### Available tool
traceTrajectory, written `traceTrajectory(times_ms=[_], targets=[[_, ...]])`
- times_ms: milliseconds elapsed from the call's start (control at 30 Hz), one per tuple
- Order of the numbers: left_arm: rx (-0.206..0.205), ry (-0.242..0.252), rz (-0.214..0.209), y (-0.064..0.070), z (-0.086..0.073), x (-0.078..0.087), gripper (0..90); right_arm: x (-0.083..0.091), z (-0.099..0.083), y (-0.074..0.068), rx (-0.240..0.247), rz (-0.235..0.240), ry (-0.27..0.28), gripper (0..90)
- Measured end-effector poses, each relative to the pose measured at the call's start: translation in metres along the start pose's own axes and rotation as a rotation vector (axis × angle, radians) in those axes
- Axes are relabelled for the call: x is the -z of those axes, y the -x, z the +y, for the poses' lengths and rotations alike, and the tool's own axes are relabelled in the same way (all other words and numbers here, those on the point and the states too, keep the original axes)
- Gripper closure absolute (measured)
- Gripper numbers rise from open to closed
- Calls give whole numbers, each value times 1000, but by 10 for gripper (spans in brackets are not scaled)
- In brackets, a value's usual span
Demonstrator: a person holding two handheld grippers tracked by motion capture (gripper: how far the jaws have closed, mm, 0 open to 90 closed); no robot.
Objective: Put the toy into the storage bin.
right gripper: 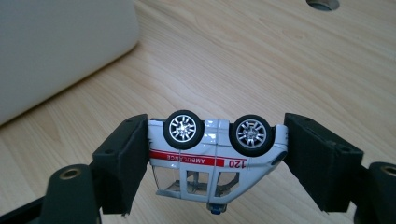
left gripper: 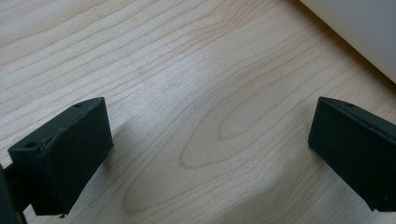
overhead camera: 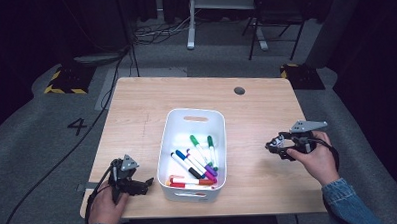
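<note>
Currently the right tool (right gripper: 215,154) is clamping a small white toy ambulance with a red stripe (right gripper: 215,156) end to end between its two black jaws; the car is hanging upside down, wheels up, just above the light wooden surface (right gripper: 261,60). From the high view, the right tool (overhead camera: 275,148) is hovering over the surface's right part, well apart from the white plastic bin (overhead camera: 192,154) standing in the middle. That bin is holding a jumble of coloured marker pens (overhead camera: 197,164), green, blue, purple and red among them. Meanwhile the left tool (overhead camera: 148,183) is sitting low near the surface's front left corner, just beside the bin's left wall, and its jaws are standing wide apart over bare wood (left gripper: 201,107), gripping nothing.
</note>
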State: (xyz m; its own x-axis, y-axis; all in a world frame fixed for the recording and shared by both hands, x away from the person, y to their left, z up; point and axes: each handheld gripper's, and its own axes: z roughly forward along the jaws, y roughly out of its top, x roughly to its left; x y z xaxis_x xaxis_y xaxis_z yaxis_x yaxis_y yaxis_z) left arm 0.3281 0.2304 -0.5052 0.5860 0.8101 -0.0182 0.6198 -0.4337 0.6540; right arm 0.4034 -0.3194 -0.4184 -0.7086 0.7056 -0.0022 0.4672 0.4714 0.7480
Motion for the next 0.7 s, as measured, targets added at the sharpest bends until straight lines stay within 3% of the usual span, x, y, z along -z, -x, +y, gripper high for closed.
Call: traceTrajectory(times_ms=[333, 700], targets=[[-1, 0, 0, 0, 0, 0, 0, 11, 33, -18, 42, 24, 28, 252], [0, 0, 0, 0, 0, 0, 0, 24, 75, -49, 124, 71, 64, 252]])
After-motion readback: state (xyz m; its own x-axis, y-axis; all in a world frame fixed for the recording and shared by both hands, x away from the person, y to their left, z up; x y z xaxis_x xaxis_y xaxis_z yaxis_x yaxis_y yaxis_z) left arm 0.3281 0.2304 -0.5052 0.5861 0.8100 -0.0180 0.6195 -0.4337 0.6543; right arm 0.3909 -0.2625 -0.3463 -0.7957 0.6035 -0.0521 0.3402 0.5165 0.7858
